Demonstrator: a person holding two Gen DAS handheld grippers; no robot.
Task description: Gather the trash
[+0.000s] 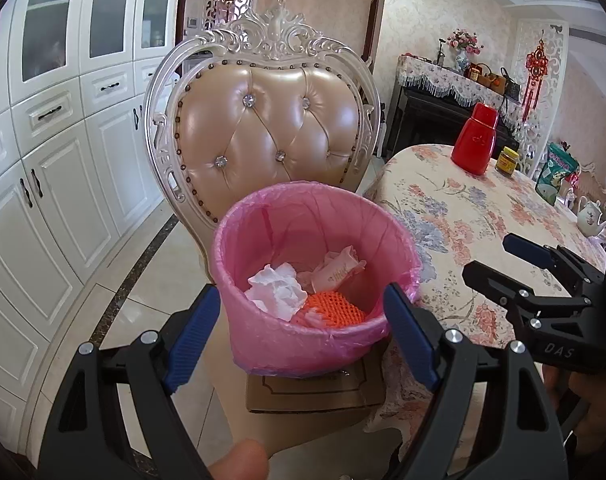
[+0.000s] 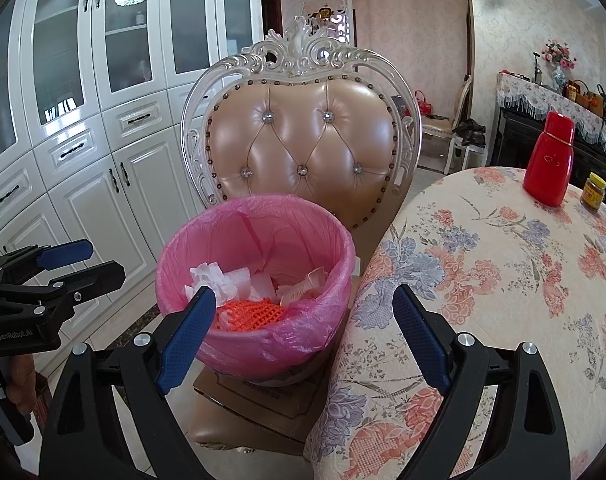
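A trash bin with a pink liner (image 1: 315, 344) (image 2: 263, 344) stands on a cardboard box (image 1: 315, 394) on a chair seat. Inside lie crumpled white tissue (image 1: 277, 288) (image 2: 213, 278), an orange foam net (image 1: 335, 306) (image 2: 251, 314) and a pale wrapper (image 1: 337, 268) (image 2: 303, 286). My left gripper (image 1: 303, 334) is open and empty, its fingers on either side of the bin's near rim. My right gripper (image 2: 303, 332) is open and empty, just in front of the bin and the table edge. Each gripper shows in the other's view: the right one (image 1: 499, 258), the left one (image 2: 85, 260).
A padded chair with an ornate white back (image 1: 271, 120) (image 2: 303, 136) holds the box. A table with a floral cloth (image 1: 483, 232) (image 2: 503, 280) is at the right, with a red bottle (image 1: 477, 140) (image 2: 549, 160) and a small jar (image 1: 507, 162) (image 2: 594, 191). White cabinets (image 1: 43, 160) line the left.
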